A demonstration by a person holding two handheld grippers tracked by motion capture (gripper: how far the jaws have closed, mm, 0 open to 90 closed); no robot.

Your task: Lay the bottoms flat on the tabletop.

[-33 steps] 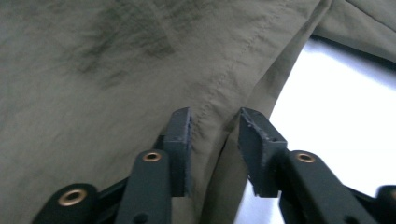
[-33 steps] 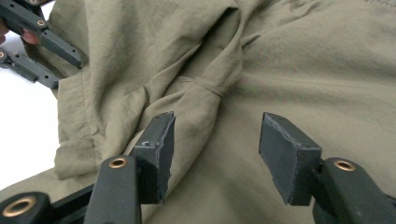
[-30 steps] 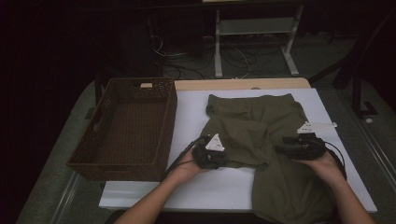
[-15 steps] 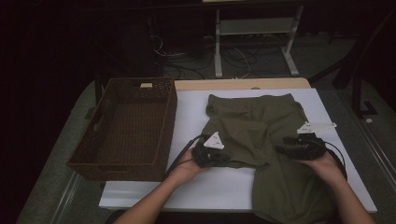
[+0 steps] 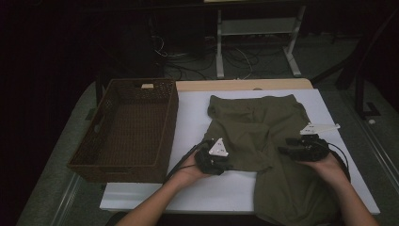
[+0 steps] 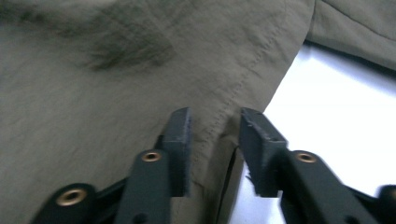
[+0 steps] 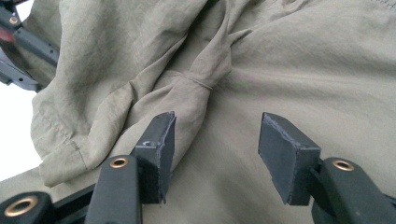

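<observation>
An olive-green garment [image 5: 263, 122] lies crumpled on the white table [image 5: 193, 117], and its lower part hangs over the near edge. My left gripper [image 5: 228, 162] sits at the garment's left hem. Its jaws have just been opening and now stand apart, with a stitched fold of the garment [image 6: 140, 56] loose between the pads, in the left gripper [image 6: 215, 123]. My right gripper [image 5: 284, 148] rests over the garment's right half and points left. In its own view the right gripper [image 7: 217, 128] is open above a bunched twist of the garment [image 7: 201, 84], with nothing pinched.
A dark brown wicker basket [image 5: 167, 127] stands on the table's left side, beside the garment. Bare white tabletop [image 6: 336, 121] shows just past the hem. The left gripper [image 7: 18, 46] shows at the upper left of the right gripper view. Table legs and cables lie on the dark floor behind.
</observation>
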